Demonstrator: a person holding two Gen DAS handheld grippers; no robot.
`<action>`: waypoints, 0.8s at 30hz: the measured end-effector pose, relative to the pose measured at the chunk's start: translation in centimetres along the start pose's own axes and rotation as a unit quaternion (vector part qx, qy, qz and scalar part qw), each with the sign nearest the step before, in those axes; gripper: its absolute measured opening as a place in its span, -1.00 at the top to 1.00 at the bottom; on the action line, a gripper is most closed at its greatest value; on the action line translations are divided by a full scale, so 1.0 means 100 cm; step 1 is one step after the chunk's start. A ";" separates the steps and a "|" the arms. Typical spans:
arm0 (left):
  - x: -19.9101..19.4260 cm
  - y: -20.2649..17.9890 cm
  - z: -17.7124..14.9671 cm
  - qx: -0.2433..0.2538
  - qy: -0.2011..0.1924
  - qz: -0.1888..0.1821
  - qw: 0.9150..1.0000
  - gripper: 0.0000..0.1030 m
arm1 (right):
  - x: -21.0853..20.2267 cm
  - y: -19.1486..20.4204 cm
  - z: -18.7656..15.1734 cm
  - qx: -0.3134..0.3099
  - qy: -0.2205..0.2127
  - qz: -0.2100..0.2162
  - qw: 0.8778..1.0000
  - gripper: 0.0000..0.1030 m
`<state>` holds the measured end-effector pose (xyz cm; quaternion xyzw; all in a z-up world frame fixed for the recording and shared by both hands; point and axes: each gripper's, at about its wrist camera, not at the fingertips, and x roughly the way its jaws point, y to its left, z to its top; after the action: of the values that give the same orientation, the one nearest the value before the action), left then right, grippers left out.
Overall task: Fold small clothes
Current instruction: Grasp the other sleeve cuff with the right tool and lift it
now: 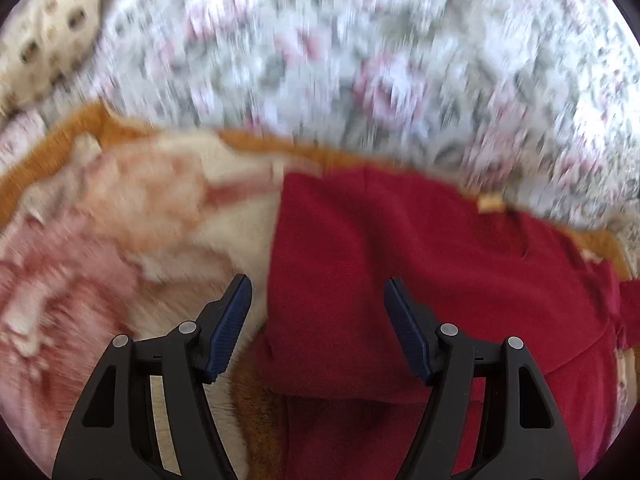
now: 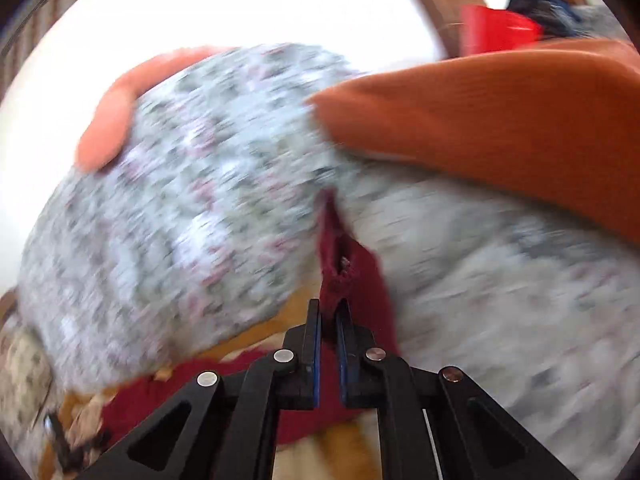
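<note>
**Red garment pinched by the right claw, open left claw above it**

A floral cover [image 1: 360, 60] in grey, white and pink fills the far part of the scene, blurred in both views. Nearer lies a blanket [image 1: 132, 208] patterned in cream, pink and orange with an orange border. At far left a cream cushion with brown spots [image 1: 44, 44] rests against the floral cover.

The dark red garment [image 1: 400, 260] lies spread on the blanket, its left edge running straight from far to near. In the left wrist view the left claw [image 1: 318, 292] stands open, its blue pads wide apart with nothing pressed between them. The garment's left edge falls just inside the left pad, so most of the red cloth lies under the gap and off to the right.

In the right wrist view the right claw [image 2: 329, 312] is closed on a fold of the same red garment [image 2: 348, 276]. The cloth rises from between the pads in a narrow peak towards the far side, and more of it trails down to the near left [image 2: 168, 396].

An orange knitted sleeve [image 2: 500, 128] crosses the far right, and a hand [image 2: 112, 120] rests on the floral cover at far left. A red object [image 2: 496, 34] shows at the top right, too blurred to identify.
</note>
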<state>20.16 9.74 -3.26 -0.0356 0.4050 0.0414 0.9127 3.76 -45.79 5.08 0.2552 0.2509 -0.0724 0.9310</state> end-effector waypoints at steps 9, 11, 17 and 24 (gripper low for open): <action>-0.047 -0.092 0.001 0.013 0.049 -0.253 0.966 -0.34 | 0.074 0.161 -0.111 -0.127 0.130 0.150 0.972 0.89; -0.040 -0.113 -0.004 0.011 0.087 -0.298 0.950 -0.34 | 0.084 0.182 -0.131 -0.152 0.145 0.150 0.966 0.89; -0.012 -0.150 -0.022 0.017 0.156 -0.330 0.931 -0.34 | 0.100 0.208 -0.177 -0.223 0.171 0.115 0.953 0.88; 0.005 -0.166 -0.042 0.041 0.178 -0.331 0.926 -0.34 | 0.107 0.196 -0.179 -0.201 0.198 0.114 0.952 0.79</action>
<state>19.15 -7.14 -5.90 -0.1370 0.5270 -0.2862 0.7884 10.47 -19.85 -5.03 0.0986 0.4090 0.1384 0.8966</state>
